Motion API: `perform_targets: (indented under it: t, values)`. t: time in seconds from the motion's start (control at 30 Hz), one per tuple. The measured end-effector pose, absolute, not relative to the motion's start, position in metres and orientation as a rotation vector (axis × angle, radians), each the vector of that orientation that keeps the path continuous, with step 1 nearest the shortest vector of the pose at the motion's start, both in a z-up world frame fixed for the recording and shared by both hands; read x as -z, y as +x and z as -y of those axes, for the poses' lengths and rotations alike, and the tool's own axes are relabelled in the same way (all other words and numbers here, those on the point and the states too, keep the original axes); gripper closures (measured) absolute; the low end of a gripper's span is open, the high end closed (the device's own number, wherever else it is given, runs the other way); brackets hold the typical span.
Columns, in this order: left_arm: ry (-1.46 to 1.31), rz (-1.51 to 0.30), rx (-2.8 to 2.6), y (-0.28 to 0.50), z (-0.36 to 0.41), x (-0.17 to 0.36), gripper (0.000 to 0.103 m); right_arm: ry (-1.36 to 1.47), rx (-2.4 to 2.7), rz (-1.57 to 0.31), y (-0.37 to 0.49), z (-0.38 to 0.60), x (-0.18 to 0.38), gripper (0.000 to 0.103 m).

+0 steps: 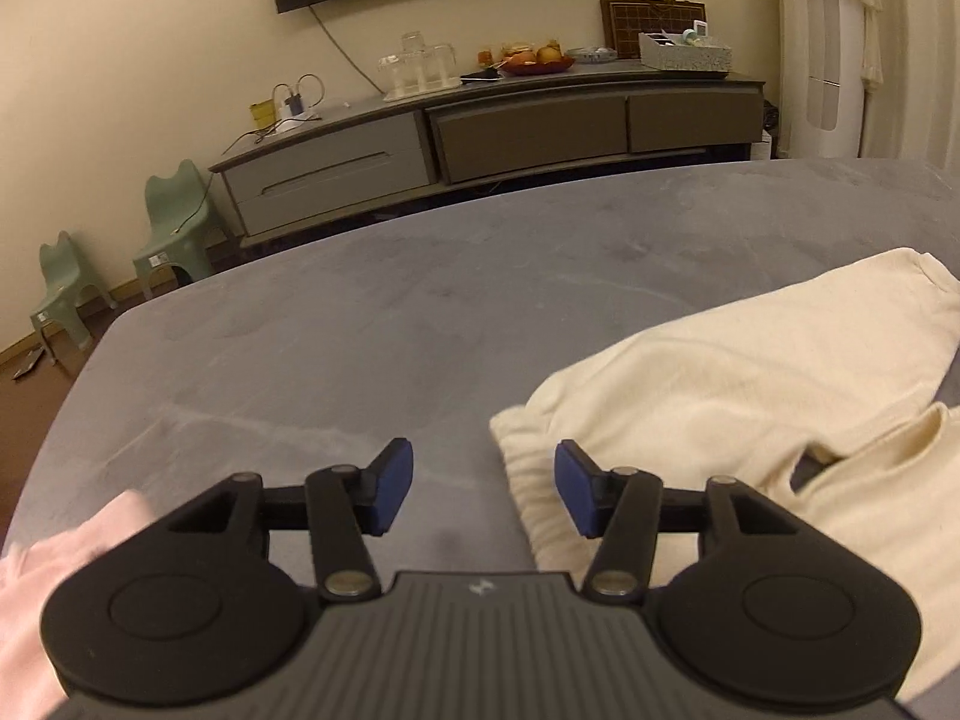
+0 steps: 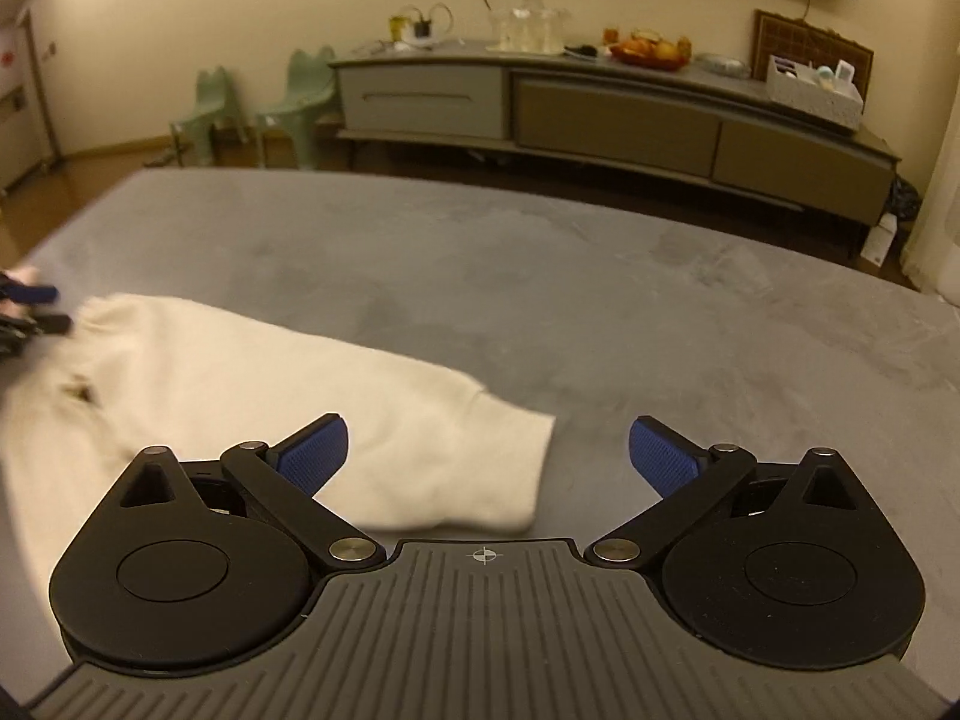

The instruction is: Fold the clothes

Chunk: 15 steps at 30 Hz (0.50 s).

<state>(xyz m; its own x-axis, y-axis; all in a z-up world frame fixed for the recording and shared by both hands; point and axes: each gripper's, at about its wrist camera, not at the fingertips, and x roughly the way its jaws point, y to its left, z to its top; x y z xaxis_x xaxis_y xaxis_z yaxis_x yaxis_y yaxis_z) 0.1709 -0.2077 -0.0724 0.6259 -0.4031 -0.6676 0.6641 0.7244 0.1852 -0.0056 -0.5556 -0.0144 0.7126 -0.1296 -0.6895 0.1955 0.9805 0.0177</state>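
Folding was unfinished: the cream garment (image 1: 750, 372) lay rumpled on the grey table (image 1: 372, 312). Your left gripper (image 1: 483, 489) and right gripper (image 2: 487, 456) stood open, empty, beside that garment.

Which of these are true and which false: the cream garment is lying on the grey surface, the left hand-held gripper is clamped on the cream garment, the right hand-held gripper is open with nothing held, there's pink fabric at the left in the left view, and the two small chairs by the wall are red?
1. The cream garment lies on the grey surface. True.
2. The left hand-held gripper is clamped on the cream garment. False: its jaws stand apart, with nothing pinched between them.
3. The right hand-held gripper is open and holds nothing. True.
4. Pink fabric shows at the left edge of the left wrist view. True.
5. The two small chairs by the wall are red. False: they are pale green.
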Motion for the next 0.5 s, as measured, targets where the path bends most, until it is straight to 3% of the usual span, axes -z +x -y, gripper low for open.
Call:
perform_targets:
  t: [0.13, 0.17, 0.23, 0.27, 0.3, 0.37, 0.5]
  values:
    - [0.451, -0.636, 0.688, 0.175, 0.226, 0.08, 0.047, 0.079, 0.174, -0.804, 0.029, 0.563, 0.044, 0.007]
    - [0.451, -0.64, 0.688, 0.178, 0.229, 0.083, 0.047, 0.086, 0.159, -0.828, 0.036, 0.564, 0.05, 0.019]
    - [0.451, -0.652, 0.681, 0.18, 0.232, 0.09, 0.05, 0.087, 0.135, -0.851, 0.043, 0.563, 0.055, 0.028]
    - [0.427, -0.657, 0.69, 0.181, 0.232, 0.09, 0.067, 0.079, 0.124, -0.849, 0.045, 0.56, 0.055, 0.039]
    - [0.41, -0.66, 0.696, 0.181, 0.232, 0.09, 0.077, 0.07, 0.113, -0.847, 0.047, 0.558, 0.055, 0.061]
    - [0.413, -0.635, 0.698, 0.175, 0.231, 0.084, 0.081, 0.042, 0.092, -0.849, 0.047, 0.551, 0.05, 0.095]
    - [0.414, -0.564, 0.715, 0.157, 0.224, 0.069, 0.083, -0.096, 0.092, -0.796, 0.03, 0.53, 0.028, 0.096]
